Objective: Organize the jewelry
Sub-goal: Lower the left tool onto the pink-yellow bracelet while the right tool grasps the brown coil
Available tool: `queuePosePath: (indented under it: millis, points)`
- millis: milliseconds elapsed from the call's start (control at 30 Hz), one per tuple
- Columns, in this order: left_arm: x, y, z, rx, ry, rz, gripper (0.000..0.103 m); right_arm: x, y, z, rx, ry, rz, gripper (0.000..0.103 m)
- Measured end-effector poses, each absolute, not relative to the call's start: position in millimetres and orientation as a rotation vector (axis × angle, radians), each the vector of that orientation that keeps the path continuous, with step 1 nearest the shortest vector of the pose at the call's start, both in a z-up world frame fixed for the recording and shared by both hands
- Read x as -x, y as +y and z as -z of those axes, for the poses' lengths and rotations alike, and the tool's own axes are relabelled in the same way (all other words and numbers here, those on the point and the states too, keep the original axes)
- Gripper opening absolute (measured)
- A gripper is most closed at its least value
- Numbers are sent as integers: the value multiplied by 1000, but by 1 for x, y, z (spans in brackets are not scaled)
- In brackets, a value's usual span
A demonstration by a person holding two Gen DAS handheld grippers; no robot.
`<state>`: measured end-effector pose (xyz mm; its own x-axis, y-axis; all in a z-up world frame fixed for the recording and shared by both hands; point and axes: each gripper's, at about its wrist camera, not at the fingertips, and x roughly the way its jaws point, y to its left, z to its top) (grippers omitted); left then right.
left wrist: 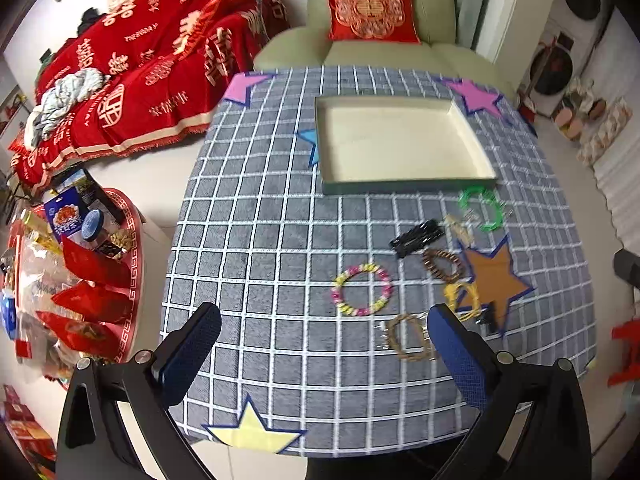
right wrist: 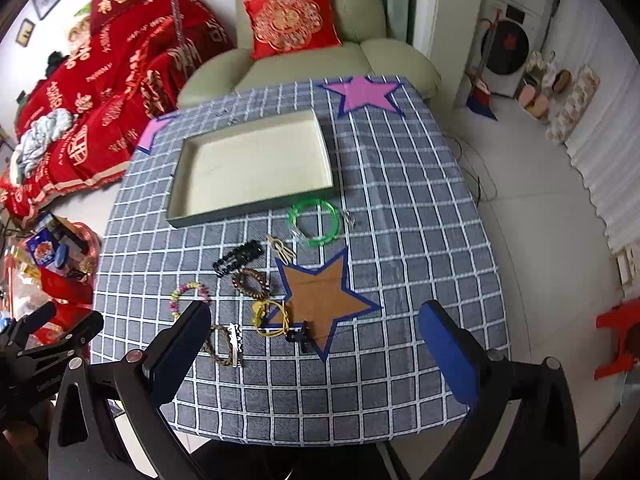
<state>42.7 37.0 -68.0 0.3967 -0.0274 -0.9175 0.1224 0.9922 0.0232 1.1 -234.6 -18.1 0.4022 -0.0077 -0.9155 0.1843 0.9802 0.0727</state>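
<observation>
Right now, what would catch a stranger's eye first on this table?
The empty shallow box at the far side of the checked tablecloth, then the bracelets scattered before it: a green bangle nearest the box, and a pink-and-yellow beaded bracelet. An orange paper star lies beside them.

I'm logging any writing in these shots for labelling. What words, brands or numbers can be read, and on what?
Red sofa throw: gold Chinese characters and small Latin lettering, too blurred to quote.
Red cushion on the armchair: a gold ornamental emblem, not legible as text.
Blue snack packet on the side table: print too small to read.
Tray, tablecloth and jewelry: no text visible.
</observation>
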Motion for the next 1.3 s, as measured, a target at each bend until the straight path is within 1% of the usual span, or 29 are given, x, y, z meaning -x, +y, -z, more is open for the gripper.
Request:
queuePosePath:
  millis: [300, 600, 633, 667, 767, 933, 967, 1000, 1067, 1133, 1200, 1267, 1300]
  points:
    - [-74, 46, 133, -120, 1264, 138, 103, -14, -232, 69, -189, 1252, 175, 103]
    - [-99, 38, 187, -125, 1312, 169, 103, -46, -220, 134, -219, 1353, 107, 103]
    - [-101, 36, 192, -128, 1316, 169, 102, -53, -217, 144, -227, 1364, 86, 103]
    - [-104, 34, 197, -132, 1326, 170, 97, -57, -216, 150, -233, 1371, 74, 103]
    - [-111, 31, 208, -121, 1342, 168, 97, -72, -210, 172, -231, 1400, 35, 103]
    - [-117, 23, 219, -138, 1341, 182, 97, -92, -197, 193, -199, 1415, -27, 102]
    - [-117, 21, 220, -141, 1341, 184, 92, -95, -195, 197, -188, 1419, -38, 101]
    - [-117, 19, 223, -147, 1342, 186, 86, -98, -193, 200, -182, 1423, -49, 99]
    - [-117, 17, 227, -152, 1350, 191, 86, -104, -188, 209, -175, 1438, -71, 93]
    - [-119, 16, 229, -156, 1350, 191, 86, -108, -184, 218, -165, 1455, -82, 83]
    - [-117, 15, 231, -158, 1343, 192, 83, -111, -182, 223, -161, 1465, -86, 77]
    - [-115, 16, 232, -156, 1333, 198, 79, -113, -178, 222, -136, 1452, -87, 75]
    - [-111, 11, 234, -160, 1324, 205, 73, -113, -175, 222, -127, 1449, -93, 73]
